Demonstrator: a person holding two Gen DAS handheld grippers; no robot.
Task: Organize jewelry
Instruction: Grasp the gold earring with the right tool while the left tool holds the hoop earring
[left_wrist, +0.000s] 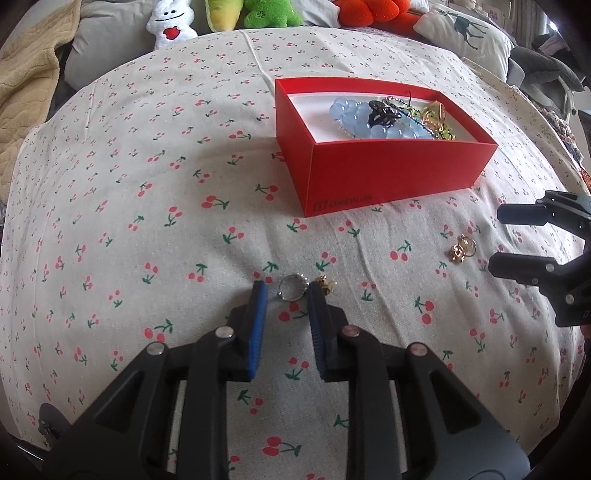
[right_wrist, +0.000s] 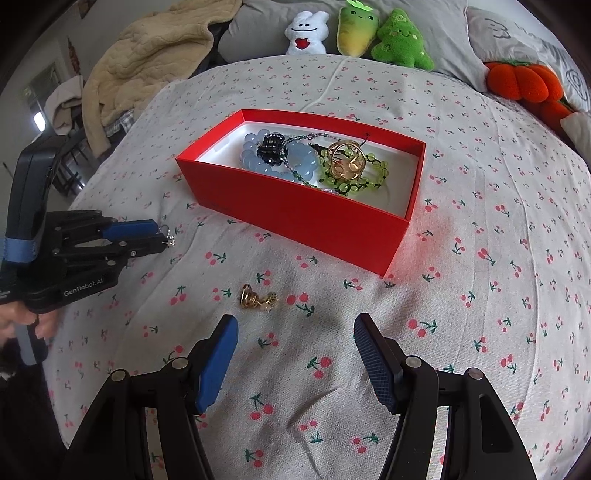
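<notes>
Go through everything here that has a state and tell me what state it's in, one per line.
Red box: lid off, holding bracelets and other jewelry.
Left gripper: partly open around a silver ring at its tips.
Right gripper: open, empty.
Gold earrings: loose on the bedspread, outside the box.

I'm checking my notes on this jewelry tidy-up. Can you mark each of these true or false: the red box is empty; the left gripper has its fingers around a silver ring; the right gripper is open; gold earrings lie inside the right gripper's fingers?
1. The red box is empty. False: it holds blue beads, a green bead bracelet and more.
2. The left gripper has its fingers around a silver ring. True.
3. The right gripper is open. True.
4. Gold earrings lie between the right gripper's fingers. False: they lie on the cloth ahead of the fingertips.
</notes>
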